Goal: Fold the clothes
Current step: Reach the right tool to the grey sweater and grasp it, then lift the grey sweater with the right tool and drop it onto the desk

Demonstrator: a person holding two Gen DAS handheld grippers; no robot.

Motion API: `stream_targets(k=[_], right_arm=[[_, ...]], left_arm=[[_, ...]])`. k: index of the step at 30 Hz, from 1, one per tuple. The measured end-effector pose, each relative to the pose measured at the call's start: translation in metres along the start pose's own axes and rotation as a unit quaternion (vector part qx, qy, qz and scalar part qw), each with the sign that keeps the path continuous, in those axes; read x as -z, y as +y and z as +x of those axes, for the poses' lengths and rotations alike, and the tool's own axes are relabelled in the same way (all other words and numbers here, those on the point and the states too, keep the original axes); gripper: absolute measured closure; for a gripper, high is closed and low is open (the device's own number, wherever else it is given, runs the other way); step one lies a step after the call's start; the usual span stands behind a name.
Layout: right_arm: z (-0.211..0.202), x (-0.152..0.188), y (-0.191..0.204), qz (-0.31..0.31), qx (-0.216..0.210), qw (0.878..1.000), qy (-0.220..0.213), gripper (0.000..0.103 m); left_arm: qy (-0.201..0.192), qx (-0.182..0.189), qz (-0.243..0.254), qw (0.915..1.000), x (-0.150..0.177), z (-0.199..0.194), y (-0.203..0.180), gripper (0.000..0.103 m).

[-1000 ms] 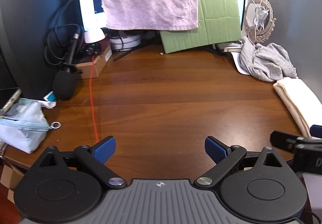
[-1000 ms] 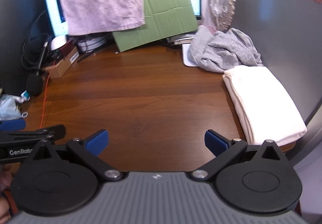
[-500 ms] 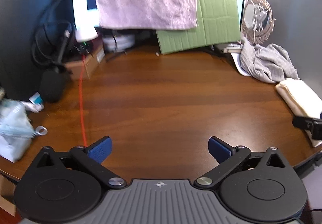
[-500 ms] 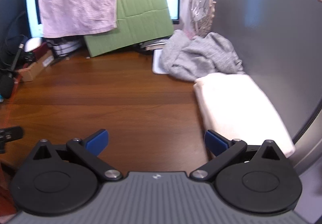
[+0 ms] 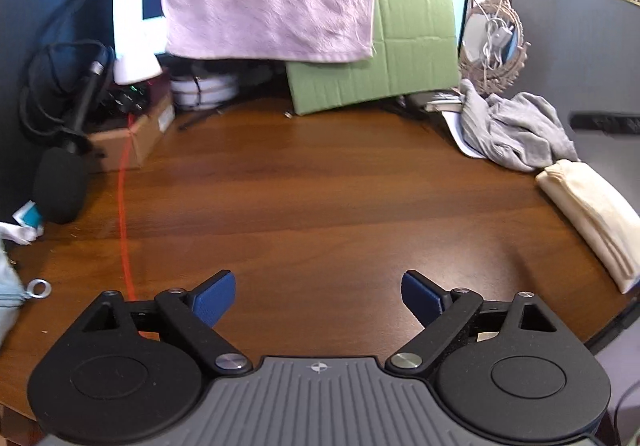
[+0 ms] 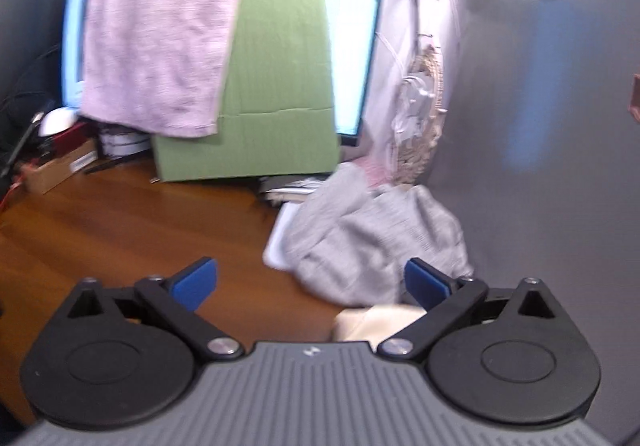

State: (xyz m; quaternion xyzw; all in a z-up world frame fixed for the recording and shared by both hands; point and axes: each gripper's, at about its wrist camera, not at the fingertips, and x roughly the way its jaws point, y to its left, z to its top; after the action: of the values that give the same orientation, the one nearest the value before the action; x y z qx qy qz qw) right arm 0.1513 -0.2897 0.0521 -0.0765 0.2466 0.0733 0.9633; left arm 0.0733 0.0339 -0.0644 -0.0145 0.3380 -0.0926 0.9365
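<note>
from the left wrist: left claw (image 5: pixel 318 300) spread wide and empty over bare desk (image 5: pixel 304 197), grey garment (image 5: pixel 516 133) heaped far ahead and to its right, folded cream cloth (image 5: pixel 592 213) just nearer. from the right wrist: right claw (image 6: pixel 310 284) also spread, empty, grey garment (image 6: pixel 372 242) crumpled just ahead between the fingers; likely soft, light, limp, best pinched at an outer edge.
</note>
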Motion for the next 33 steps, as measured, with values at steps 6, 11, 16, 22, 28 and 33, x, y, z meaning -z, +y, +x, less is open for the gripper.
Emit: stream_targets(k=[6, 11, 16, 22, 28, 33], right_arm=[[0.057, -0.010, -0.031, -0.039, 0.046, 0.996, 0.073, 0.070], [0.086, 0.007, -0.041, -0.082, 0.072, 0.986, 0.123, 0.083], [0.104, 0.016, -0.044, -0.104, 0.076, 0.980, 0.154, 0.083], [0.123, 0.016, -0.048, -0.121, 0.096, 0.977, 0.149, 0.065], [0.120, 0.006, -0.059, -0.112, 0.137, 0.978, 0.109, 0.099], [0.074, -0.028, -0.064, -0.058, 0.112, 0.992, 0.029, 0.099]], left_arm=[[-0.022, 0.013, -0.023, 0.9994, 0.001, 0.000, 0.009, 0.013], [-0.034, -0.007, 0.015, 0.9993, 0.004, -0.001, 0.007, 0.012], [-0.019, 0.010, 0.002, 0.9998, 0.003, 0.006, 0.010, 0.012], [-0.010, 0.016, 0.003, 0.9998, 0.005, 0.009, 0.009, 0.012], [0.002, 0.035, 0.004, 0.9994, 0.005, 0.013, 0.007, 0.012], [0.005, 0.077, 0.007, 0.9970, 0.002, 0.012, 0.004, 0.014]])
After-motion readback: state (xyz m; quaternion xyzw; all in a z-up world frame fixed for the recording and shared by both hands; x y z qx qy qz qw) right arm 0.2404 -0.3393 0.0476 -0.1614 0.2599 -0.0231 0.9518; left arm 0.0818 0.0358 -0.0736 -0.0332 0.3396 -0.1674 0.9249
